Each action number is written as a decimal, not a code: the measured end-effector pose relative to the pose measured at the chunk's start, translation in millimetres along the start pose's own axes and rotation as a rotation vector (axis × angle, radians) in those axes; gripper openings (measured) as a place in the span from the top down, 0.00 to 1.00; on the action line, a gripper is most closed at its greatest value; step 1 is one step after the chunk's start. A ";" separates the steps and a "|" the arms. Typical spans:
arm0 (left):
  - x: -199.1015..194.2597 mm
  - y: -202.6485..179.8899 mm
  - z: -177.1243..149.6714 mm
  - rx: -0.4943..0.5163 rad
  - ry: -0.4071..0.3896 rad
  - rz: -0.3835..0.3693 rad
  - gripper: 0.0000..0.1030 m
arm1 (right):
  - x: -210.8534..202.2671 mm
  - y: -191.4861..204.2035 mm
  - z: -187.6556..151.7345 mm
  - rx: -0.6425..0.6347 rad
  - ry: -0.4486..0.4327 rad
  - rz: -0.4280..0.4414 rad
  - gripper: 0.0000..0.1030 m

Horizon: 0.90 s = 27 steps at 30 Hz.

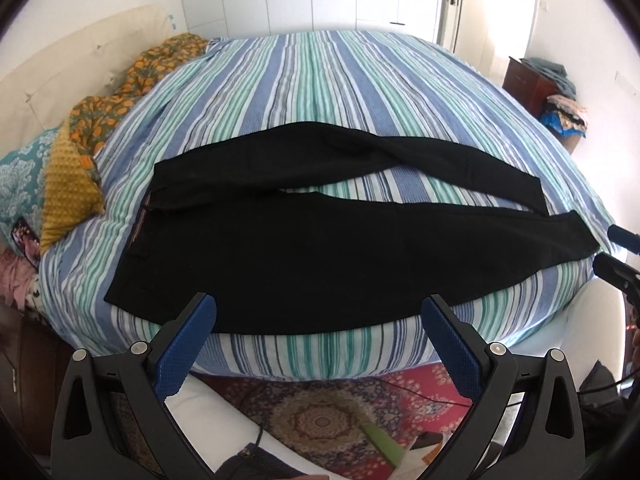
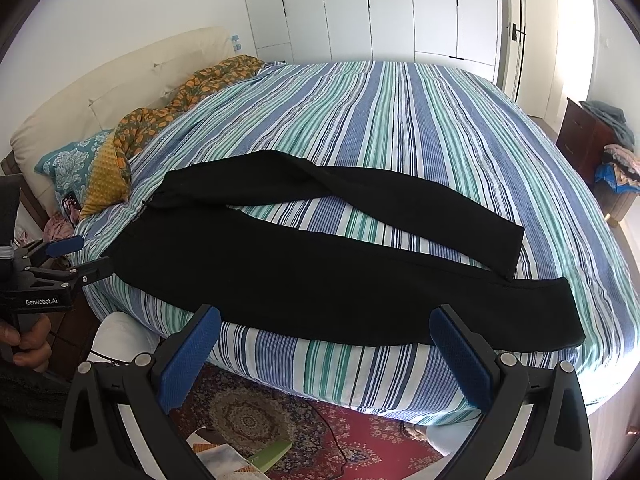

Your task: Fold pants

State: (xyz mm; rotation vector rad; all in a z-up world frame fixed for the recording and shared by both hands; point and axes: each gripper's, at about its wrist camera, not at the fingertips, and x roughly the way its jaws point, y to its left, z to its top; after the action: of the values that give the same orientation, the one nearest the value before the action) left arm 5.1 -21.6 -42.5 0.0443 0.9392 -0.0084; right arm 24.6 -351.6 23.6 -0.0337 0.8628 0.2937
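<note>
From the left wrist view, my left gripper (image 1: 318,314) hangs wide apart and empty above the near edge of the black pants (image 1: 304,240), spread flat on the striped bedspread (image 1: 320,92) with 2 legs splayed. From the right wrist view, my right gripper (image 2: 325,326) is equally wide; I'd pinch the near leg's hem and waistband cleanly, then carry it over the far leg.

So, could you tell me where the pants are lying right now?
In both wrist views the black pants lie spread flat along the near edge of the striped bed, waistband toward the pillows on the left, just ahead of both open grippers.
</note>
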 end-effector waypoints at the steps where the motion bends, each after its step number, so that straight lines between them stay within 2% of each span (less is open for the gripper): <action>1: 0.9 0.5 -0.2 -0.002 0.003 0.003 0.01 | 0.1 -0.2 0.1 0.003 0.000 0.001 0.00; 19: 11.4 6.0 -1.1 -0.017 0.029 0.049 0.01 | 4.5 -3.4 -3.5 0.011 0.006 -0.003 0.00; 27: 8.9 8.1 -1.1 -0.025 0.012 0.026 0.01 | 7.0 -7.3 -3.3 0.027 0.023 -0.040 0.00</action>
State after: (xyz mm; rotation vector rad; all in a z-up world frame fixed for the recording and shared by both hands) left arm 9.7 -13.3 -50.1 0.0341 0.9508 0.0279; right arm 28.4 -357.4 15.5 -0.0295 0.8873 0.2448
